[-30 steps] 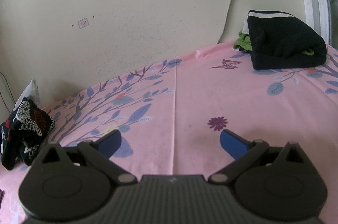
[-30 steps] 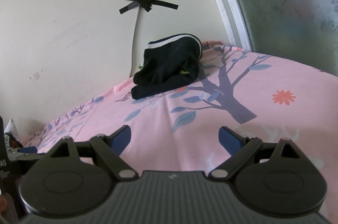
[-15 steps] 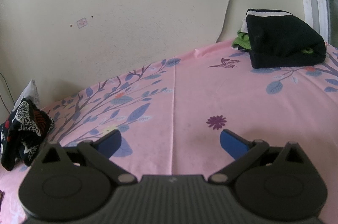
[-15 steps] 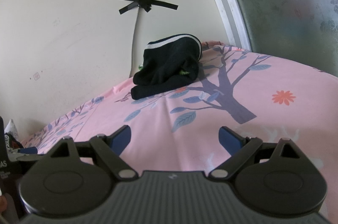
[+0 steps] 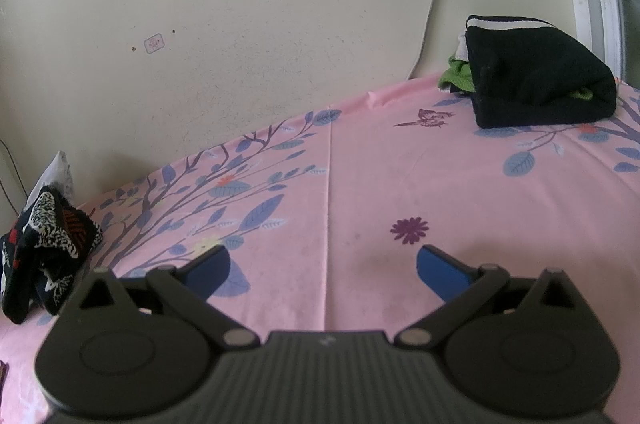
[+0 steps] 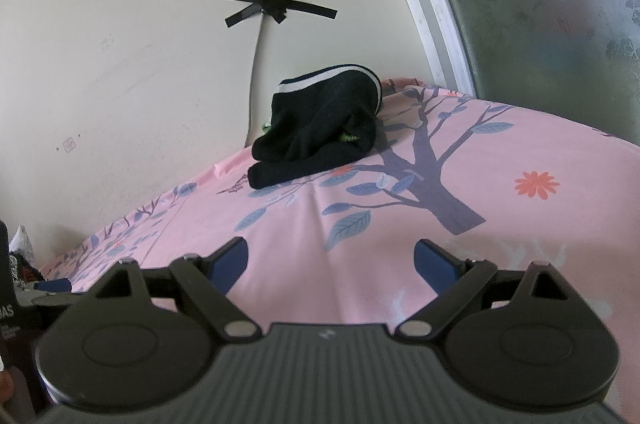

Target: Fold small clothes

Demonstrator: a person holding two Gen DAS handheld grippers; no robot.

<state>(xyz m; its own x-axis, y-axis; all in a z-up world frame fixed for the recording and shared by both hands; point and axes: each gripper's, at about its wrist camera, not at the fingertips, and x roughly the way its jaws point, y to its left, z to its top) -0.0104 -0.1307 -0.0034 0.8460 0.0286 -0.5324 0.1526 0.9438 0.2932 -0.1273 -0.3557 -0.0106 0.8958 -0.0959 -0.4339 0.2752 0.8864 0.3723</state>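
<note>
Fingers on my left gripper (image 5: 323, 266) and right gripper (image 6: 330, 262) were spread wide, empty above the pink floral sheet (image 5: 400, 176). Folded black clothes (image 6: 320, 128) sat by the wall; a patterned garment (image 5: 44, 248) lay far left of them.

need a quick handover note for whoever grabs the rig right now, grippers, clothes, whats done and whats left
Left gripper: open, empty, above the bare pink sheet.
Right gripper: open, empty, also over the sheet.
Black pile: folded dark garment with a white stripe, something green tucked under it, at the far edge by the wall near the window. Looks done.
Patterned garment: black, white and red, crumpled at the far left edge of the sheet, seen from the left wrist view. Not folded.
Left to do: pick up the patterned garment, spread it on the sheet, fold it, probably stack it with the black pile.
</note>
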